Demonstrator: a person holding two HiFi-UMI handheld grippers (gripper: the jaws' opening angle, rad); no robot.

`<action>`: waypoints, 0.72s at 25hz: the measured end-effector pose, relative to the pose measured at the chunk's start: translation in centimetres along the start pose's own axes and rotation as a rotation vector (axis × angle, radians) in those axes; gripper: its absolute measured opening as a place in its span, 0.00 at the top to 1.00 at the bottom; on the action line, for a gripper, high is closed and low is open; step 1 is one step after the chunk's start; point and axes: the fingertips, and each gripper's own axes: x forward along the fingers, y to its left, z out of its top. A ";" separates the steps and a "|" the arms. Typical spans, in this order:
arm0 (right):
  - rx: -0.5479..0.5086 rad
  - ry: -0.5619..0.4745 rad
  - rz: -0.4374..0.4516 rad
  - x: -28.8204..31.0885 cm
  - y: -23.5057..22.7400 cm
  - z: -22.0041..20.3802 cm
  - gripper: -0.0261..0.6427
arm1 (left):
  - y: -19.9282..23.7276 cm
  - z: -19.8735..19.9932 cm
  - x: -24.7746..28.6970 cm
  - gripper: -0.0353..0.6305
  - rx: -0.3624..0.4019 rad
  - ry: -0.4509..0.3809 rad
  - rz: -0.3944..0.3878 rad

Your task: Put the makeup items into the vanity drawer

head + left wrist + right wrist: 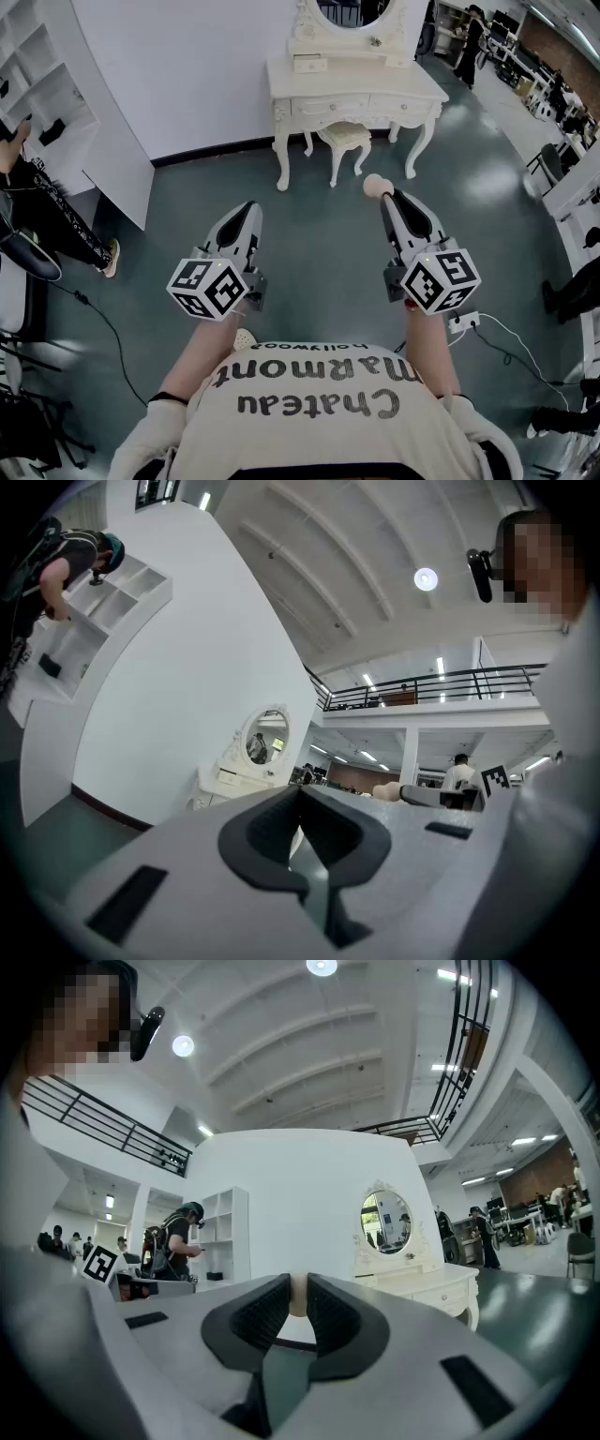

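The white vanity table (356, 89) stands far ahead against the wall, its front drawers (328, 108) shut, an oval mirror (361, 11) on top and a stool (344, 137) tucked beneath. My right gripper (386, 195) is shut on a round beige makeup sponge (377, 185), which shows as a beige sliver (297, 1296) pinched between the pads. My left gripper (246, 210) is shut with nothing in it; its jaws meet at the tip (300, 791). Both grippers hover over the floor, well short of the vanity. The vanity (412, 1283) also shows in the right gripper view.
A white shelf unit (47, 84) stands at the left with a person (37, 202) beside it. A power strip (464, 322) and cables lie on the green floor near my right side. More people and desks are at the far right.
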 end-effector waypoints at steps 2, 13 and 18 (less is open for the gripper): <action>0.003 0.003 -0.010 -0.2 -0.1 -0.2 0.85 | -0.1 -0.1 -0.3 0.94 0.003 0.003 -0.006; 0.062 0.072 -0.058 4.0 -1.3 -3.3 0.85 | 4.4 -0.4 1.6 0.94 -0.019 0.032 -0.011; 0.078 0.070 -0.093 9.0 -2.9 -2.8 0.85 | 7.7 0.8 5.7 0.94 -0.032 0.053 -0.056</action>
